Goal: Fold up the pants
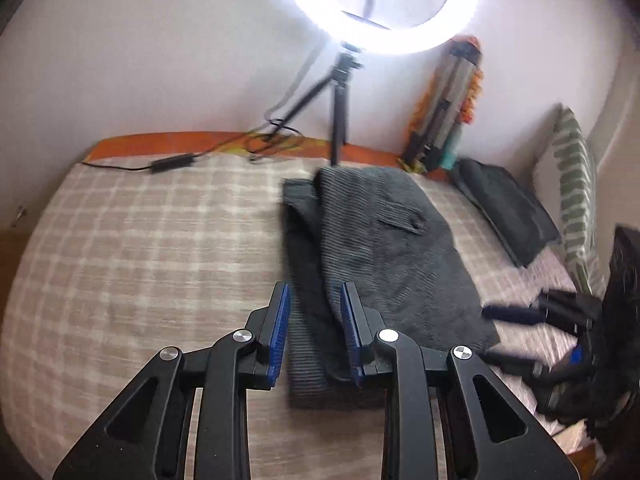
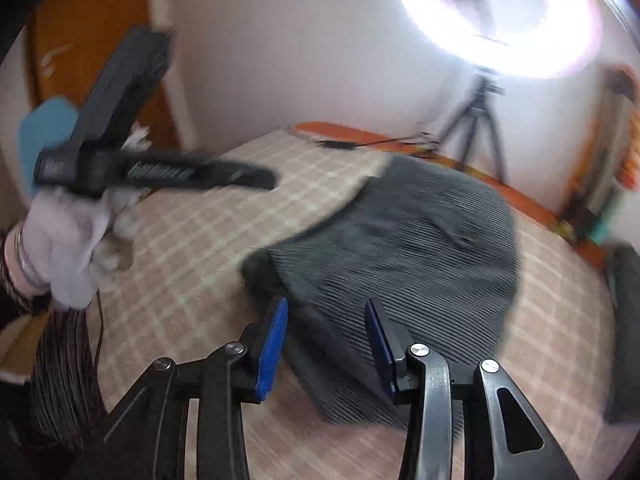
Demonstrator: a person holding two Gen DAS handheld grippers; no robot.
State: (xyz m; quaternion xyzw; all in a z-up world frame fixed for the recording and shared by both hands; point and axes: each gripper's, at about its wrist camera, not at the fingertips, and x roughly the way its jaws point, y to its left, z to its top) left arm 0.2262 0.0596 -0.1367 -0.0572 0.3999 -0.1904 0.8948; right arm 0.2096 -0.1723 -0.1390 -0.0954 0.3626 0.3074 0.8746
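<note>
Dark grey corduroy pants lie folded over on a beige checked bed sheet, a back pocket flap facing up. My left gripper hovers at the pants' near left edge, open, with the fabric showing through the gap between its blue pads. My right gripper appears blurred at the pants' right side. In the right wrist view, the right gripper is open above the near edge of the pants, nothing pressed between its pads. A white-gloved hand holds the left gripper over the sheet, left of the pants.
A lit ring light on a tripod stands at the bed's far edge, its cable trailing left. Another folded dark garment and a striped pillow lie at the right. A rolled mat leans on the wall.
</note>
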